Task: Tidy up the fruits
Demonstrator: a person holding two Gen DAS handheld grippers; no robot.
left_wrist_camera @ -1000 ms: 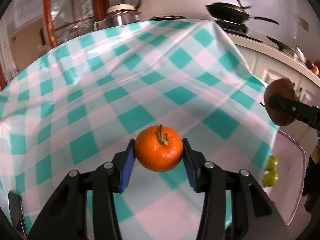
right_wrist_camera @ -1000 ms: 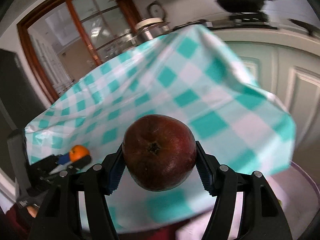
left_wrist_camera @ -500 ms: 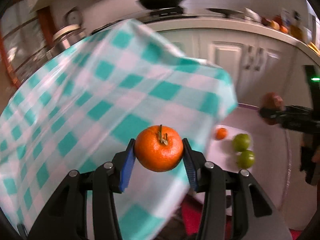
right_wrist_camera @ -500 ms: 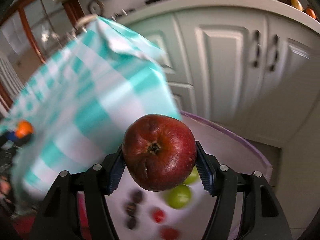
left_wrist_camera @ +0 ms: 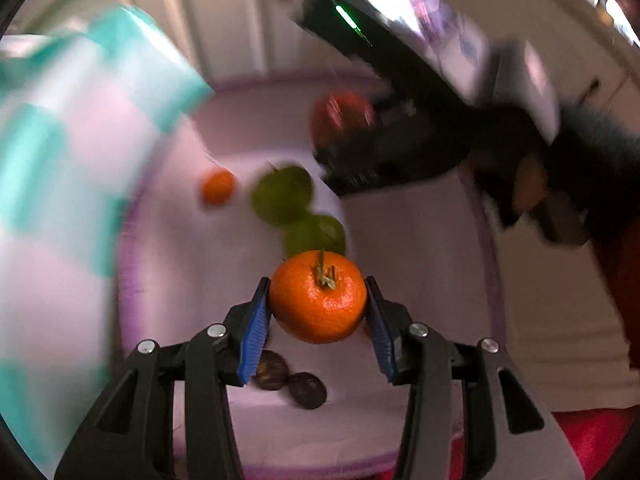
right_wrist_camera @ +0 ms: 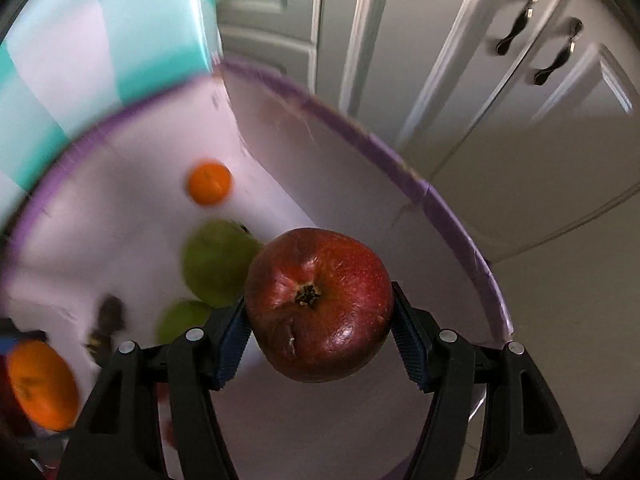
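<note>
My left gripper (left_wrist_camera: 318,314) is shut on an orange tangerine (left_wrist_camera: 318,296), stem up, above a pale tray with a purple rim (left_wrist_camera: 124,264). My right gripper (right_wrist_camera: 320,332) is shut on a dark red apple (right_wrist_camera: 318,306) over the same tray (right_wrist_camera: 456,240). In the tray lie a small tangerine (right_wrist_camera: 209,183), two green fruits (right_wrist_camera: 218,262) and dark small fruits (left_wrist_camera: 306,390). The right gripper with its apple (left_wrist_camera: 340,116) appears blurred in the left wrist view. The held tangerine (right_wrist_camera: 40,384) shows at the lower left of the right wrist view.
A table with a teal and white checked cloth (left_wrist_camera: 60,168) overhangs the tray on the left. White cabinet doors with dark handles (right_wrist_camera: 516,32) stand behind the tray. A red surface (left_wrist_camera: 592,440) lies beside the tray at the lower right.
Both grippers swung off the checked table and tipped down over the tray, each keeping its fruit. The tray's fruits now fill both views.
</note>
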